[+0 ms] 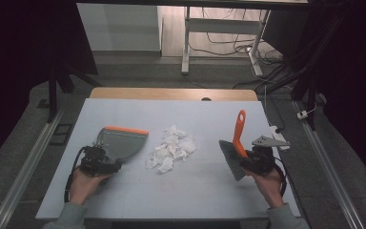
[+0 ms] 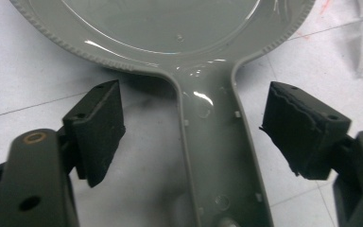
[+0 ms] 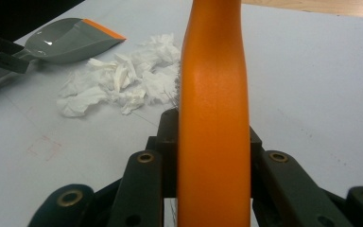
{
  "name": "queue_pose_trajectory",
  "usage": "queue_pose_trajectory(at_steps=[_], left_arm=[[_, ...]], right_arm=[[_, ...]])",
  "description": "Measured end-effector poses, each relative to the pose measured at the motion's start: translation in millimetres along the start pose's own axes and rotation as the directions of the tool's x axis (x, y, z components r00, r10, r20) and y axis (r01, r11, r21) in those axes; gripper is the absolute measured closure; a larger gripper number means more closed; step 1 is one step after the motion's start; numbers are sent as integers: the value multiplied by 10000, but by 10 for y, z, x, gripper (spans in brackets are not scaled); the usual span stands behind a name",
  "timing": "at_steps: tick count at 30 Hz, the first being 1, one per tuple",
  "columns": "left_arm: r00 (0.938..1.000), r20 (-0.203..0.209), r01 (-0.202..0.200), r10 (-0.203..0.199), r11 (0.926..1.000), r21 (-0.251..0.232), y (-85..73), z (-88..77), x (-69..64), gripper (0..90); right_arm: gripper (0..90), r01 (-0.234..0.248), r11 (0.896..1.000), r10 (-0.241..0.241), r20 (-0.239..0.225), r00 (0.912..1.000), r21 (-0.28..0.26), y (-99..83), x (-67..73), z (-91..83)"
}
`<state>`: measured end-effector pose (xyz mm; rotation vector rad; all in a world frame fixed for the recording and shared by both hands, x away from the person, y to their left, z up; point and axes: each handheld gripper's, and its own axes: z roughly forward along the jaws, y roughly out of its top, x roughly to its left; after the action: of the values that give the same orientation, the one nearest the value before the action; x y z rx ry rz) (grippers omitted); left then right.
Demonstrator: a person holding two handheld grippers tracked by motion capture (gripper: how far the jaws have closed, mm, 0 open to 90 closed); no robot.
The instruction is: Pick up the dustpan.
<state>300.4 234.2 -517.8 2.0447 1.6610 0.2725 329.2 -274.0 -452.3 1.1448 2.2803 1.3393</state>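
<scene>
No readable text, label, brand or number anywhere.

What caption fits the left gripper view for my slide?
Left gripper, jaws open, straddles the grey dustpan's handle without touching it.

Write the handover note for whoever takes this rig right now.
Left gripper: open, jaws either side of the grey dustpan handle, pads not yet pressing.
Right gripper: shut on the brush by its orange handle, bristles near the table.
Crumpled tissue pile lies between dustpan and brush, unswept.
Done: brush picked up.
Left: grip the dustpan, sweep the tissue into it.
</scene>
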Motion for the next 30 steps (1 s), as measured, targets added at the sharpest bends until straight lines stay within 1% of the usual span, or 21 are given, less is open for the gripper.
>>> queue_pose_trajectory(at_steps=[1, 2, 3, 5, 7, 8, 9, 10, 11, 12, 13, 15, 16, 19, 25, 28, 30], left_arm=[[10000, 14, 22, -22, 10000, 3, 0, 7, 4, 257], [10000, 24, 52, -52, 10000, 21, 0, 16, 6, 257], [10000, 21, 59, -59, 10000, 19, 1, 23, 10, 287], [9999, 26, 114, -114, 9999, -11, 4, 35, 19, 300], [9998, 89, 186, -185, 9998, -17, 4, 47, 28, 364], [9997, 106, 226, -225, 9997, -22, 2, 52, 33, 364], [9996, 147, 230, -229, 9997, -62, -1, 57, 41, 397], [9993, 258, 258, -255, 9996, -101, -3, 60, 44, 397], [9991, 358, 251, -247, 9996, -119, -2, 61, 45, 447], [9988, 428, 247, -241, 9996, -133, -1, 62, 46, 466], [9986, 480, 248, -242, 9996, -122, -1, 62, 47, 466], [9978, 608, 254, -246, 9996, -118, -5, 62, 52, 527], [9977, 629, 249, -238, 9995, -168, -7, 56, 54, 527], [9975, 660, 255, -234, 9992, -301, -11, 43, 64, 589], [9978, 611, 288, -260, 9986, -451, -19, 28, 86, 606], [9981, 563, 290, -255, 9977, -618, -19, 12, 105, 610], [9969, 722, 349, -302, 9973, -649, -19, 3, 125, 612]], right_arm=[[716, 7, 10000, -7, 26, 10000, 11, -3, -1, -1], [716, 7, 10000, -7, 26, 10000, 11, -3, -1, -1], [715, -8, 10000, 8, 35, 10000, 16, -4, 0, -3], [715, -2, 10000, 2, 36, 10000, 17, -5, 1, -3], [715, 32, 10000, -32, 54, 10000, 3, -3, 0, -4], [715, 32, 10000, -32, 54, 10000, 3, -3, 0, -4], [715, 15, 10000, -15, 53, 10000, 1, -3, -1, -6], [715, 15, 10000, -15, 53, 10000, 1, -3, -1, -6], [715, 11, 10000, -11, 53, 10000, 5, -3, -3, -6], [715, -9, 10000, 9, 32, 10000, 12, -6, -7, -3], [715, -9, 10000, 9, 32, 10000, 12, -6, -7, -3], [715, 1, 10000, -1, 42, 10000, 40, -10, -9, -1], [715, 1, 10000, -1, 42, 10000, 40, -10, -9, -1], [715, 13, 10000, -14, 69, 10000, 56, -9, -7, -4], [715, 17, 10000, -17, 76, 10000, 71, -12, -5, 1], [716, 29, 9999, -30, 89, 10000, 97, -18, -10, 4], [716, 36, 9999, -37, 104, 9999, 106, -18, -16, 2]])
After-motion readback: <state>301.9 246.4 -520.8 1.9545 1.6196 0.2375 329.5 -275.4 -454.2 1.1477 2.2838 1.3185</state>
